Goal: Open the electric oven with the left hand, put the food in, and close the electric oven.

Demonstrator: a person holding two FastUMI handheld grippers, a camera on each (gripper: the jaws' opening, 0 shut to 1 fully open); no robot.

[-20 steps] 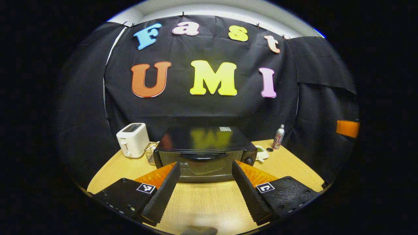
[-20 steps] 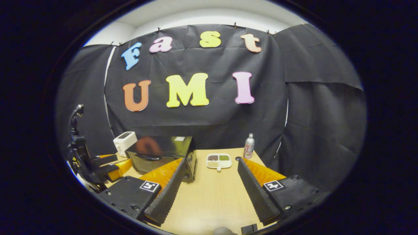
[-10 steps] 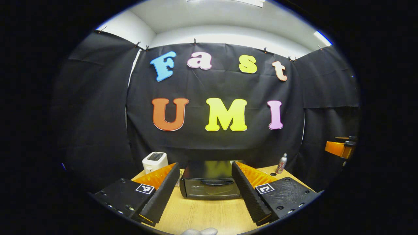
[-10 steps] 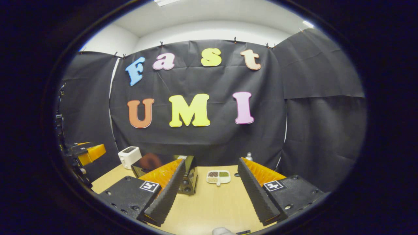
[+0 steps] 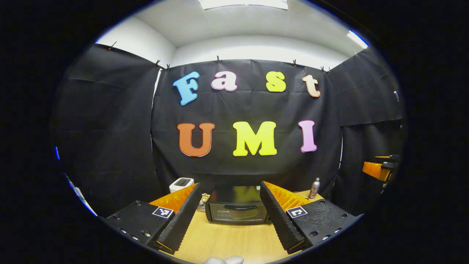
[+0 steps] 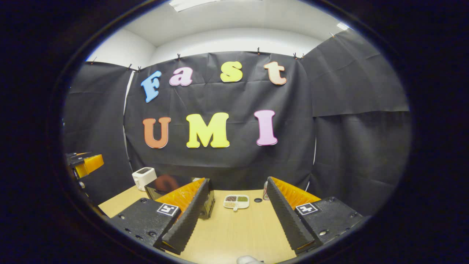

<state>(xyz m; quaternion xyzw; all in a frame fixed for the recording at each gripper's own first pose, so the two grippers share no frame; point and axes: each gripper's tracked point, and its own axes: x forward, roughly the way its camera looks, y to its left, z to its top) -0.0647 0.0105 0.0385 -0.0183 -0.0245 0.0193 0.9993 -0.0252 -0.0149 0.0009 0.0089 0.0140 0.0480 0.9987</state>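
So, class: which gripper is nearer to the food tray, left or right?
Right. The right gripper faces the food tray straight ahead across bare table. The left gripper lines up on the oven, off to the tray's side.

A white toaster (image 5: 181,183) stands at the far left of the wooden table (image 5: 227,240), a small spray can (image 5: 314,188) at the far right by the black cloth wall (image 5: 242,110).

This is a small test booth made to look like a kitchen. Black cloth (image 5: 249,110) hangs all around from clips, below a white ceiling with lights. A wooden desk (image 6: 238,231) holds a little oven (image 5: 236,209), a white toaster (image 6: 143,176) and a food tray (image 6: 236,201).
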